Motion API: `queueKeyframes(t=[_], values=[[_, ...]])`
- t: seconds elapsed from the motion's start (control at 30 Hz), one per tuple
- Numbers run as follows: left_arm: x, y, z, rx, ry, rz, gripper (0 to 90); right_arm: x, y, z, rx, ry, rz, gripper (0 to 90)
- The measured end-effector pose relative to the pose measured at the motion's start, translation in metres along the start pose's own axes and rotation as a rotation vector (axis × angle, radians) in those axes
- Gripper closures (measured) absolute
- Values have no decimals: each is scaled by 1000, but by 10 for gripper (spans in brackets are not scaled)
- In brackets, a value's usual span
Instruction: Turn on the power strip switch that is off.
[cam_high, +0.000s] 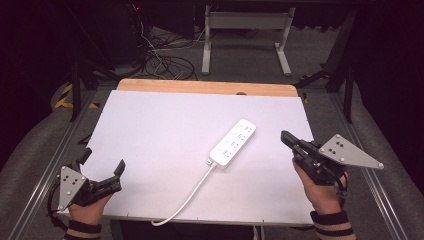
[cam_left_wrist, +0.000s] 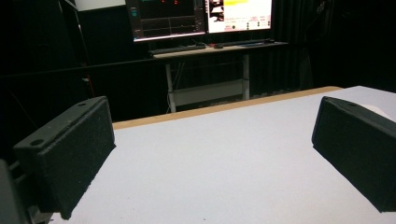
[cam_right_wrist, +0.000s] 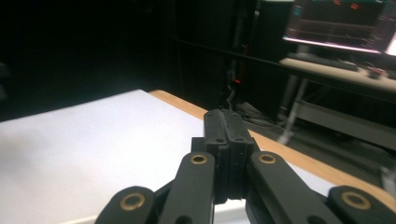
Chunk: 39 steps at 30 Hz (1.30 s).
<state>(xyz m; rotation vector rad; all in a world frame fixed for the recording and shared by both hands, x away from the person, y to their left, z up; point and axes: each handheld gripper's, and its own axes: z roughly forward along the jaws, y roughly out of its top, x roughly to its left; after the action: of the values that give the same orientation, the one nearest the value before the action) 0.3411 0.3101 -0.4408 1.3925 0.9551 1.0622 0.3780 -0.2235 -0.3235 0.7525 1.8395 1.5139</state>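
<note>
The left gripper (cam_high: 102, 166) rests at the near left corner of the desk (cam_high: 150, 125) with its fingers (cam_left_wrist: 70, 149) spread wide and nothing between them; in the left gripper view they frame bare white surface. The right gripper (cam_high: 286, 138) sits at the right edge of the desk, its fingers (cam_right_wrist: 226, 135) pressed flat together on nothing, pointing toward the middle.

Just ahead of that right gripper, slightly right of the desk's middle, lies the white power strip (cam_high: 233, 142), set on a slant, sockets up. Its white cable (cam_high: 192, 192) runs from the near end down to the front edge of the desk.

The step in hand looks like the approach to the strip, and the right gripper is the nearer one. To do it well, I would open those fingers before closing in, come across the strip's narrow width rather than its length, and take it near the middle so it lifts level. The cable is likely to drag, so the left gripper could steady the cord or the near end
</note>
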Motion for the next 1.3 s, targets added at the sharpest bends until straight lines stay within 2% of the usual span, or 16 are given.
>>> queueKeyframes(t=[0.03, 0.1, 0.27, 0.4, 0.53, 0.57, 0.6, 0.63, 0.7, 1.0, 1.07, 1.13, 1.17, 1.23, 1.27, 1.3], values=[[0, 0, 0, 1, 2, 1, 0, 0, 0, 6, 32, 9, 7, 900], [0, 0, 0, -1, 0, -1, 0, 3, -3, 17, 89, 9, -23, 900], [0, 0, 1, 5, -5, 0, 0, 16, -4, 42, 169, 88, -32, 900], [-1, 0, 1, 6, -2, 4, 0, 26, -8, 67, 245, 131, -43, 900], [0, -1, 1, 7, -4, 4, 0, 32, -9, 89, 288, 154, -56, 900], [0, -1, 1, 10, -7, -1, 0, 32, -9, 89, 288, 154, -56, 900], [0, -1, 1, 12, -6, 7, 0, 35, -9, 99, 302, 163, -53, 900], [0, -1, 1, 12, -6, 7, 0, 35, -9, 99, 302, 163, -53, 900], [-1, -1, 1, 11, -10, 6, 0, 37, -12, 114, 335, 169, -56, 900], [-1, -1, 1, 17, -13, 8, 0, 35, -27, 155, 475, 155, -58, 900], [-1, -1, 1, 15, -13, 9, 0, 33, -30, 163, 500, 153, -46, 900], [-1, -1, 1, 15, -13, 9, 0, 34, -31, 171, 535, 150, -57, 900], [-1, -1, 1, 14, -13, 9, 0, 34, -31, 171, 535, 150, -57, 900], [0, -1, 1, 12, -14, 7, 0, 39, -29, 183, 568, 158, -67, 900], [0, -1, 1, 12, -14, 7, 0, 39, -29, 183, 568, 158, -67, 900], [0, -1, 0, 12, -15, 6, 0, 44, -30, 191, 601, 158, -78, 900]])
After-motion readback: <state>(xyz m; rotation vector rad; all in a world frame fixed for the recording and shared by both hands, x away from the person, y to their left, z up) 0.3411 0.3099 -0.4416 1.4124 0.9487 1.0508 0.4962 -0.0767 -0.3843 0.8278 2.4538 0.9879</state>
